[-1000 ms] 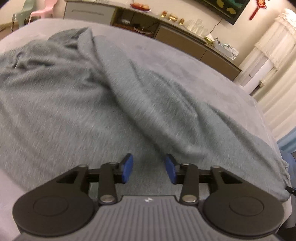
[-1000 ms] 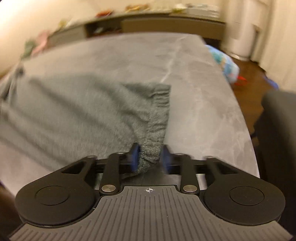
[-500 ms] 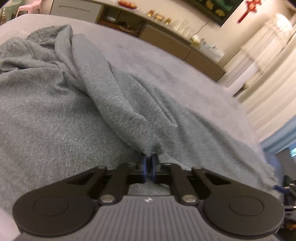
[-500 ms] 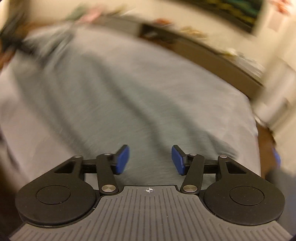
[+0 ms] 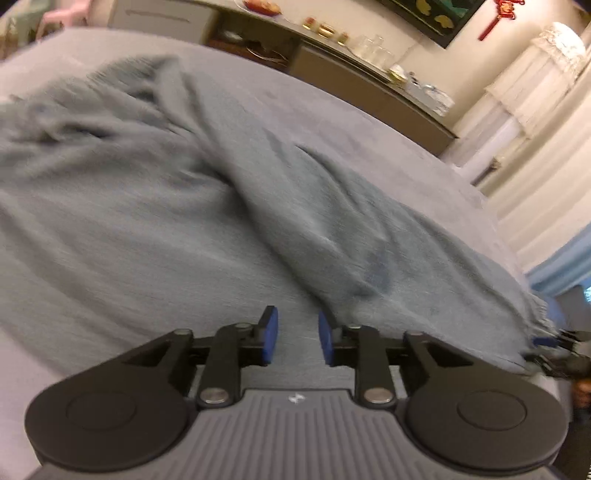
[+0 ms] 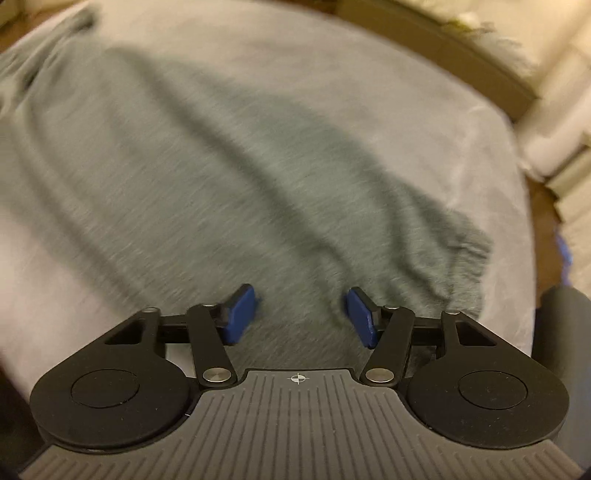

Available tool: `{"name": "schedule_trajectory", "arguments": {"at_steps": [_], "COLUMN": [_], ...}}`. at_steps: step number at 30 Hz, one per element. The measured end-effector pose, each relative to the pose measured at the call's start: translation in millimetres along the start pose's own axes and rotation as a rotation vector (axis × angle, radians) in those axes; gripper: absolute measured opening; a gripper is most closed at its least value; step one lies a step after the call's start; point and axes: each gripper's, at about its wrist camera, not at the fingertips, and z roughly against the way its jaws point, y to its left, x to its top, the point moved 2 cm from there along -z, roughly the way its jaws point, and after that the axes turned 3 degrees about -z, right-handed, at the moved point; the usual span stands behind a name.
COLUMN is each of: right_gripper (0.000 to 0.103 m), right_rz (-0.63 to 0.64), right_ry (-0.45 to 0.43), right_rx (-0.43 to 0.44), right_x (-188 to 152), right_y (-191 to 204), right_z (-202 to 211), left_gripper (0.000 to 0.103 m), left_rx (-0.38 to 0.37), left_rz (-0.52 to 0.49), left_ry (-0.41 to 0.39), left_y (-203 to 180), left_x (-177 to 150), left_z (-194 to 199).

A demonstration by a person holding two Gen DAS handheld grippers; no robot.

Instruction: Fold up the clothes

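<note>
One grey garment [image 5: 155, 206] only, spread across grey bed [image 5: 332, 110] and rumpled into long ridges. Two grippers over it, each with two blue pads. Left gripper [image 5: 295, 334] parted by a narrow gap and opening, nothing pinched between the pads, cloth lying just under and past them. Right gripper [image 6: 301, 314] set wider apart, closing slightly, fabric below the gap but not pressed by either pad (heavy blur, so contact beneath hard to judge). Gathered cuff [image 6: 469, 254] near the bed's right edge in the right wrist view, a strip of bare cover between it and the drop. Frayed hem [image 5: 535, 314] reaching the bed's right edge in the left wrist view. Plenty of bare cover beyond the garment toward low cabinet [image 5: 369, 85]. One red hanging ornament [image 5: 498, 14] on wall. No legible writing anywhere.
</note>
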Motion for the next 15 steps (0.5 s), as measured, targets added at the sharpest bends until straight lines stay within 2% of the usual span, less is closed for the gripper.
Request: {"name": "schedule_trajectory", "arguments": {"at_steps": [3, 6, 10, 11, 13, 14, 15], "right_gripper": [0.053, 0.052, 0.055, 0.057, 0.069, 0.072, 0.077], "right_rz": [0.097, 0.057, 0.066, 0.071, 0.071, 0.071, 0.062], "right_ry": [0.06, 0.019, -0.168, -0.218, -0.298, -0.337, -0.365], "right_rx": [-0.07, -0.136, -0.039, 0.007, 0.117, 0.173, 0.224], "right_x": [2.6, 34.1, 116.4, 142.8, 196.8, 223.6, 254.1], "right_y": [16.4, 28.4, 90.8, 115.7, 167.6, 193.4, 218.9], "right_z": [4.9, 19.6, 47.5, 50.5, 49.0, 48.1, 42.4], "left_gripper": [0.026, 0.027, 0.029, 0.032, 0.031, 0.032, 0.032], "left_rx": [0.102, 0.157, 0.225, 0.216, 0.159, 0.14, 0.139], "left_rz": [0.082, 0.156, 0.208, 0.224, 0.264, 0.276, 0.271], "left_ry": [-0.057, -0.09, -0.082, -0.082, -0.083, -0.08, -0.081], "left_y": [54.5, 114.9, 188.0, 201.3, 221.5, 228.3, 230.6], "left_x": [31.7, 74.3, 116.0, 118.1, 116.4, 116.6, 116.5], "left_z": [15.3, 17.5, -1.1, -4.8, -10.2, -10.4, -7.6]}}
